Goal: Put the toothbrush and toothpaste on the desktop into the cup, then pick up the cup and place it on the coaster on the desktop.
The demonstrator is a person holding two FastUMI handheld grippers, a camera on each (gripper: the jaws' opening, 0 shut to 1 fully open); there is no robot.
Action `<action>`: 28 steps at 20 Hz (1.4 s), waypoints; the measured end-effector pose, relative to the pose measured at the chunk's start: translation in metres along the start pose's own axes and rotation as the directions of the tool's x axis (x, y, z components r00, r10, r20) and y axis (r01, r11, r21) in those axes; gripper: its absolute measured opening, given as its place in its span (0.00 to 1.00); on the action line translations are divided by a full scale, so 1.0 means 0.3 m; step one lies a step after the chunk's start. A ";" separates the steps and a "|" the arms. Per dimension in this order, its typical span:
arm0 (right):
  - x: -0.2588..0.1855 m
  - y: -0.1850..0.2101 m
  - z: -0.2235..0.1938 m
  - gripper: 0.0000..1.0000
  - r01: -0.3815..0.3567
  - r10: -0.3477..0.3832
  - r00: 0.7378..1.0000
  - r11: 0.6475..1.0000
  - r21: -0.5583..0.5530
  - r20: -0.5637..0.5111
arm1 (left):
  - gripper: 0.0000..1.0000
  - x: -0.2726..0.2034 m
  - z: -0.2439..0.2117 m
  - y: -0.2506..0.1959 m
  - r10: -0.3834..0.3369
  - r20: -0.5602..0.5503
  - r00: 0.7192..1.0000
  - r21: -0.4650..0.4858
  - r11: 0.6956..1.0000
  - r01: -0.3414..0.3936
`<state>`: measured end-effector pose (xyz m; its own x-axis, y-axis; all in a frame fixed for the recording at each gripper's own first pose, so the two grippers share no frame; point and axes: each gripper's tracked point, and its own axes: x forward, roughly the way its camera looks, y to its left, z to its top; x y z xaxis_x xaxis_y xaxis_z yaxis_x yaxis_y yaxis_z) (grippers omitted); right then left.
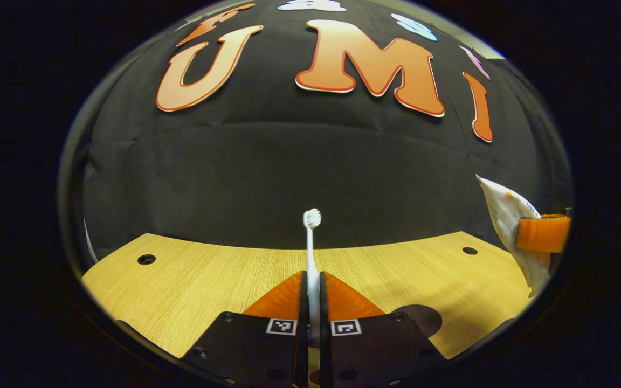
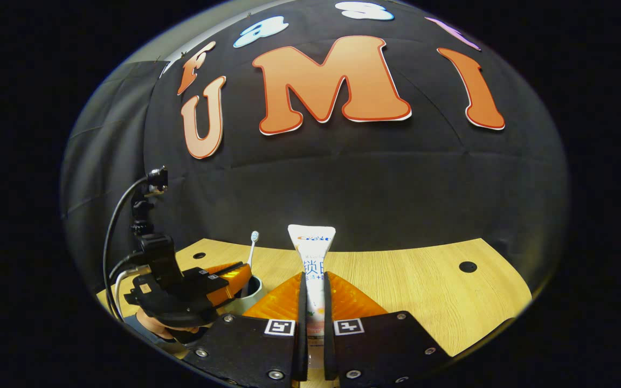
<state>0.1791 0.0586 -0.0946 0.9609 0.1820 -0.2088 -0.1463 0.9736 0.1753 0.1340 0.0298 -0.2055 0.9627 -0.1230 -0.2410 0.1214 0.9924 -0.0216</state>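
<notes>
1. Over the wooden desk (image 1: 192,275), in the left gripper view, the left tool (image 1: 314,285) is closed narrowly on the white toothbrush (image 1: 311,253), both fingers pressing its handle.
2. That toothbrush stands nearly upright out of the tool, its bristle head at the top against the black cloth wall.
3. At the right edge of the same view, the toothpaste (image 1: 507,215) tube hangs tilted above the desk, clamped in the right tool (image 1: 542,234).
4. A dark round patch, possibly the coaster (image 1: 423,318), lies on the desk just right of the left tool's fingers; what it is cannot be told for sure.
5. On the left of the right gripper view, the left tool (image 2: 229,280) appears with a person's hand (image 2: 165,328) under it, holding the toothbrush (image 2: 252,250) over a white cup (image 2: 251,299).
6. Whether the brush handle is already inside the cup cannot be told.
7. At the centre of that view, the right tool (image 2: 315,293) grips the toothpaste (image 2: 312,253) between both fingers, the tube upright with its flat crimped end uppermost.
</notes>
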 end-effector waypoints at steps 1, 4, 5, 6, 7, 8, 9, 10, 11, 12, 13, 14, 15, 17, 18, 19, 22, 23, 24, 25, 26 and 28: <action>0.004 0.009 0.000 0.12 -0.003 0.003 1.000 1.000 -0.007 -0.001 | 0.10 -0.008 0.003 0.001 -0.006 -0.002 1.000 0.009 1.000 0.006; 0.018 0.026 0.022 0.12 -0.001 0.002 1.000 1.000 -0.025 0.013 | 0.16 -0.014 0.024 -0.031 -0.057 0.027 0.998 -0.007 0.998 0.057; 0.024 0.036 0.025 0.12 -0.009 0.009 1.000 1.000 -0.025 0.012 | 0.32 -0.015 0.021 -0.042 -0.074 0.022 0.997 -0.008 0.997 0.074; 0.026 0.046 0.022 0.12 -0.015 0.015 1.000 1.000 -0.025 0.010 | 0.29 -0.021 0.022 -0.041 -0.082 0.018 0.996 -0.009 0.997 0.083; 0.029 0.052 0.023 0.12 -0.017 0.017 1.000 0.999 -0.029 0.010 | 0.55 -0.028 0.022 -0.039 -0.086 0.013 0.996 -0.016 0.996 0.086; 0.031 0.057 0.027 0.12 -0.014 0.015 1.000 0.999 -0.033 0.012 | 0.70 -0.037 0.024 -0.038 -0.082 0.014 0.997 -0.017 0.996 0.082; 0.036 0.059 0.029 0.12 -0.015 0.015 1.000 0.999 -0.033 0.014 | 0.77 -0.045 0.031 -0.036 -0.080 0.020 0.997 -0.018 0.997 0.080; 0.035 0.066 0.036 0.12 -0.021 0.021 1.000 0.999 -0.031 0.018 | 0.76 -0.045 0.036 -0.036 -0.084 0.030 0.996 -0.022 0.996 0.084; 0.037 0.072 0.041 0.12 -0.026 0.027 0.999 0.999 -0.029 0.022 | 0.77 -0.050 0.041 -0.041 -0.096 0.034 0.995 -0.024 0.995 0.096; 0.041 0.078 0.047 0.12 -0.029 0.029 0.999 0.999 -0.027 0.026 | 0.80 -0.057 0.036 -0.054 -0.119 0.026 0.993 -0.021 0.993 0.120; 0.043 0.082 0.051 0.12 -0.029 0.030 0.999 0.999 -0.025 0.028 | 0.88 -0.068 0.031 -0.054 -0.129 0.015 0.991 -0.016 0.991 0.130; 0.049 0.088 0.051 0.12 -0.031 0.032 0.999 0.999 -0.023 0.030 | 0.92 -0.080 0.033 -0.048 -0.135 0.014 0.991 -0.015 0.991 0.135; 0.052 0.095 0.055 0.12 -0.034 0.035 0.999 0.999 -0.022 0.030 | 0.98 -0.091 0.039 -0.043 -0.135 0.016 0.991 -0.019 0.991 0.135; 0.064 0.112 0.063 0.12 -0.041 0.042 0.998 0.999 -0.026 0.039 | 0.98 -0.095 0.057 -0.032 -0.125 0.031 0.992 -0.016 0.992 0.126; 0.072 0.122 0.072 0.12 -0.047 0.048 0.998 0.999 -0.027 0.046 | 0.98 -0.097 0.062 -0.021 -0.112 0.038 0.993 -0.010 0.994 0.113; 0.081 0.132 0.081 0.12 -0.053 0.054 0.997 0.998 -0.025 0.053 | 0.98 -0.099 0.072 -0.010 -0.103 0.049 0.994 -0.002 0.995 0.103; 0.121 0.176 0.107 0.12 -0.074 0.074 0.995 0.997 -0.016 0.069 | 0.98 -0.105 0.103 0.019 -0.093 0.075 0.993 0.037 0.995 0.091; 0.135 0.191 0.120 0.12 -0.081 0.082 0.993 0.997 -0.015 0.080 | 0.98 -0.107 0.111 0.029 -0.088 0.079 0.993 0.055 0.995 0.084; 0.149 0.210 0.132 0.12 -0.090 0.090 0.992 0.996 -0.011 0.091 | 0.98 -0.112 0.123 0.040 -0.085 0.094 0.992 0.069 0.994 0.078; 0.163 0.228 0.138 0.12 -0.100 0.100 0.990 0.995 -0.008 0.098 | 0.98 -0.111 0.134 0.046 -0.083 0.099 0.992 0.086 0.994 0.075; 0.179 0.245 0.147 0.12 -0.111 0.111 0.988 0.994 -0.003 0.110 | 0.98 -0.111 0.144 0.054 -0.082 0.111 0.990 0.099 0.993 0.071; 0.210 0.275 0.163 0.12 -0.130 0.128 0.983 0.991 0.010 0.130 | 0.98 -0.114 0.166 0.061 -0.087 0.134 0.987 0.107 0.992 0.073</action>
<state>0.2390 0.1436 -0.0461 0.9567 0.2853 -0.0575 -0.2677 0.9402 0.2105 0.1153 0.0518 -0.1494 0.9721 -0.2094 -0.1056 0.2169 0.9740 0.0650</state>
